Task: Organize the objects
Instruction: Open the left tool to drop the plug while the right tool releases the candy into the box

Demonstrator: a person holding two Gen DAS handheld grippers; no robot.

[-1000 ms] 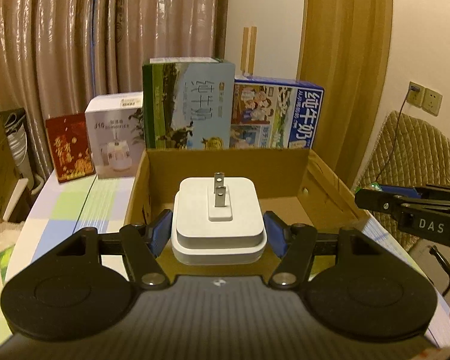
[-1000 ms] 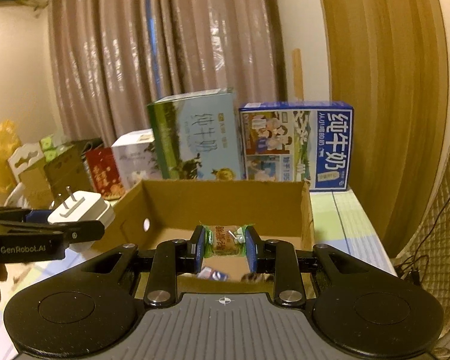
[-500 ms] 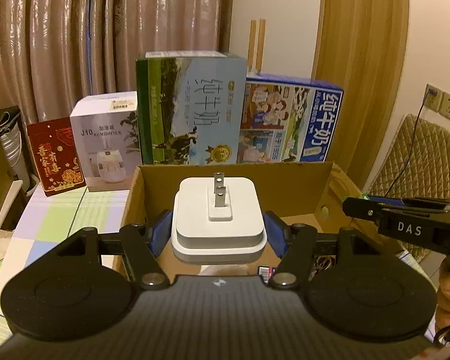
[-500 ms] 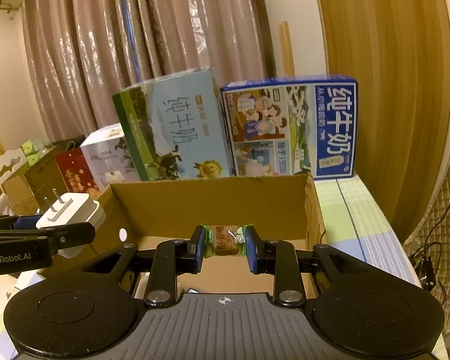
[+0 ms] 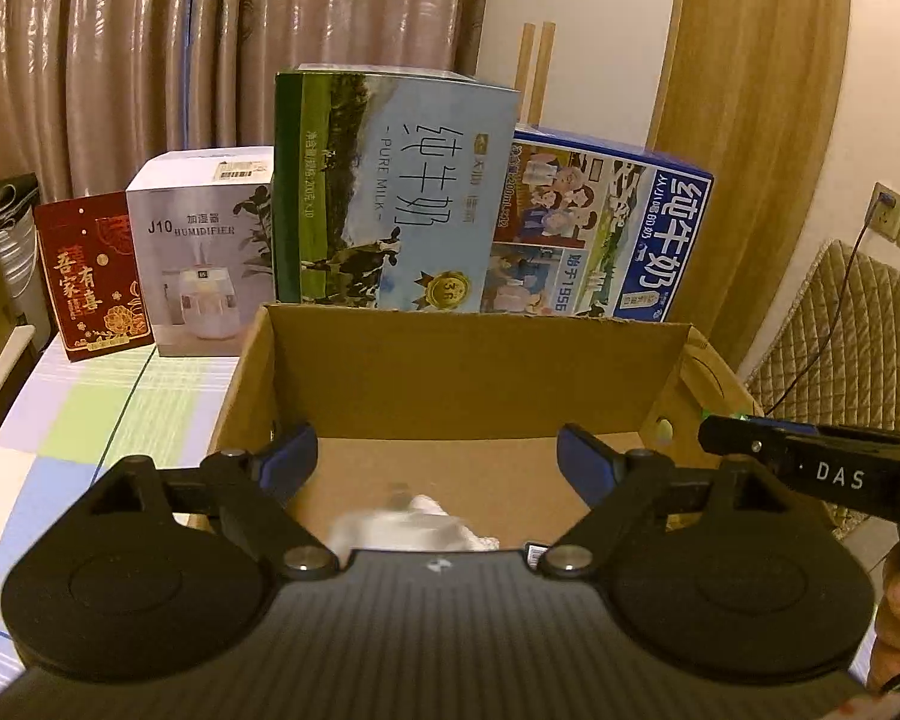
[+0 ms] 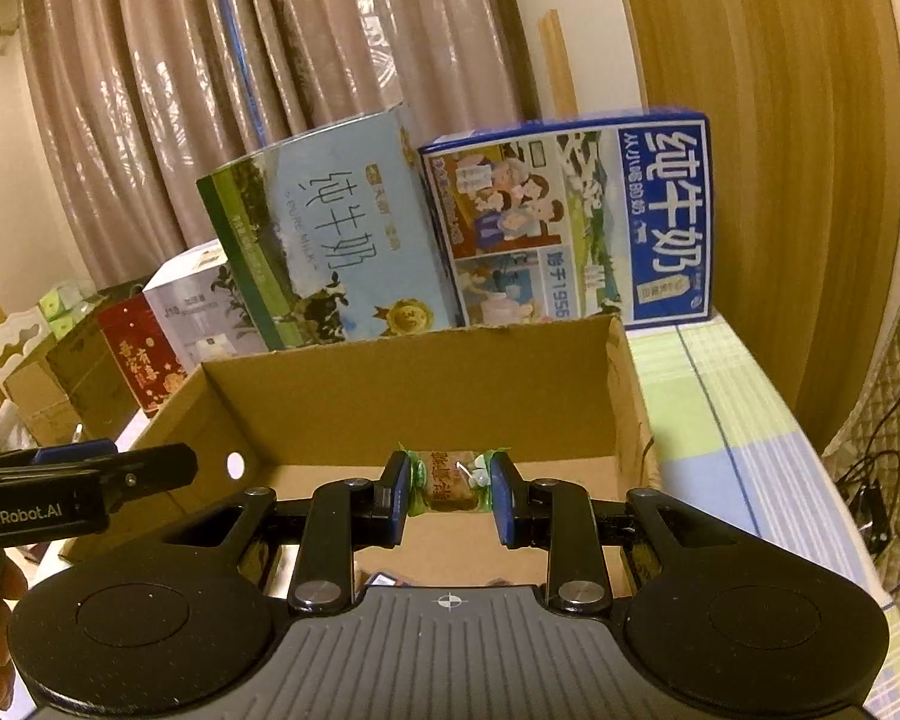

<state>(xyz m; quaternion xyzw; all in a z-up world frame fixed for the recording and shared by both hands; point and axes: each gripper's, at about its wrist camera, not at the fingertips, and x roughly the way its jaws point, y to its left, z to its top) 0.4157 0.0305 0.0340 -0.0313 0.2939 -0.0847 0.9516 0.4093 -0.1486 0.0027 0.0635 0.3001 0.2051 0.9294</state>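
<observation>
Left hand-held gripper [image 5: 432,456] hangs over the cardboard box [image 5: 480,372] with its jaws opening and nothing between them; a blurred white object [image 5: 408,522], apparently just let go, shows low inside the box. Right hand-held gripper [image 6: 447,489] is closed on a wrapped candy [image 6: 448,483] above the box, so that piece is not yet dropped in.
</observation>
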